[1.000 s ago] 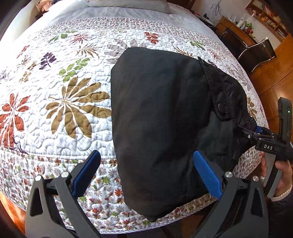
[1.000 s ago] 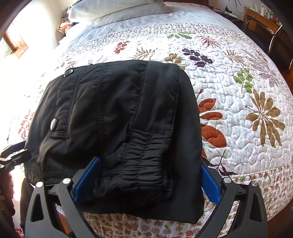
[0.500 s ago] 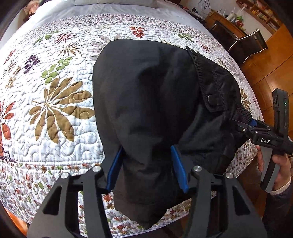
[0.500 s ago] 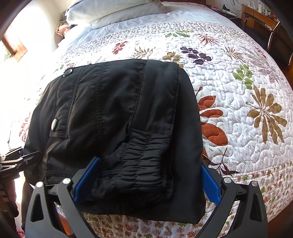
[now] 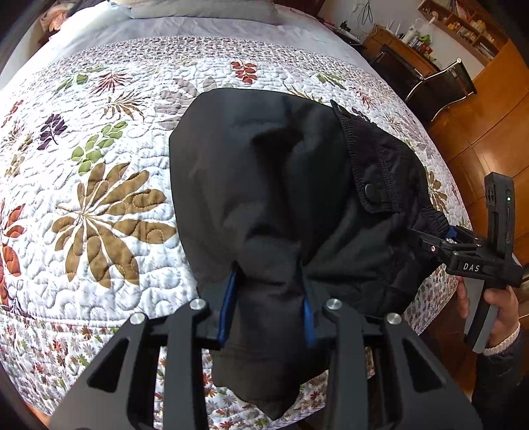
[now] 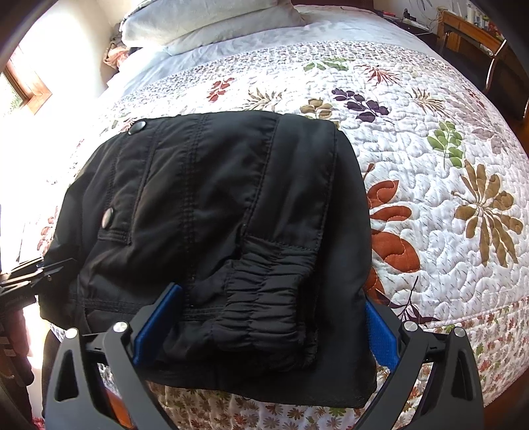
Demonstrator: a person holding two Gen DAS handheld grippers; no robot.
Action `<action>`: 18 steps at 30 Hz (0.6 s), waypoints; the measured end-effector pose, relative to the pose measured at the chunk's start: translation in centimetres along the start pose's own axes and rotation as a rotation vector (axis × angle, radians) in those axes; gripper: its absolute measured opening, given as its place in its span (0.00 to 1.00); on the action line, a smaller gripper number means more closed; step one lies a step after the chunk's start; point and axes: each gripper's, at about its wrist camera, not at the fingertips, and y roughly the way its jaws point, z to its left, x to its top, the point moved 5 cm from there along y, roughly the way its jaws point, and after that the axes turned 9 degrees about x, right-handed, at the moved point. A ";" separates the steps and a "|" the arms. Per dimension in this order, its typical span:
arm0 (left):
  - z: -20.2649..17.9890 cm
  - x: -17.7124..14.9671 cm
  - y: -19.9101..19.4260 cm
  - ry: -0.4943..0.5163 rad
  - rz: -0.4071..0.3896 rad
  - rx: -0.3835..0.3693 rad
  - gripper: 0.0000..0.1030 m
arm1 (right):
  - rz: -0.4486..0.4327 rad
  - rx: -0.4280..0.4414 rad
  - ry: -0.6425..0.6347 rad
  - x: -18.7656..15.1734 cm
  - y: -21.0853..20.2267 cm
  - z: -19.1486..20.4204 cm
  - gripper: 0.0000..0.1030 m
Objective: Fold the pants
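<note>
Two hand-held grippers: left pinching pants, right wide.

Black pants, all over, with dark snaps. Beneath them, a white quilt patterned with brown, rust, green and purple leaves.

I am viewing from both wrist cameras, each looking close over the bed edge toward the pillows, sharing the black pants.
</note>
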 end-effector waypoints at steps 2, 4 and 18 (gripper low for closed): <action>0.2 0.7 0.1 -0.001 -0.009 0.005 0.30 | -0.005 0.002 0.007 0.5 0.3 0.1 0.97; 0.5 1.4 0.3 -0.006 -0.019 0.008 0.30 | -0.006 0.002 0.021 1.3 0.6 0.2 0.97; 4.8 9.7 3.7 -0.033 -0.061 0.042 0.30 | -0.043 -0.039 -0.007 10.8 5.3 0.8 0.97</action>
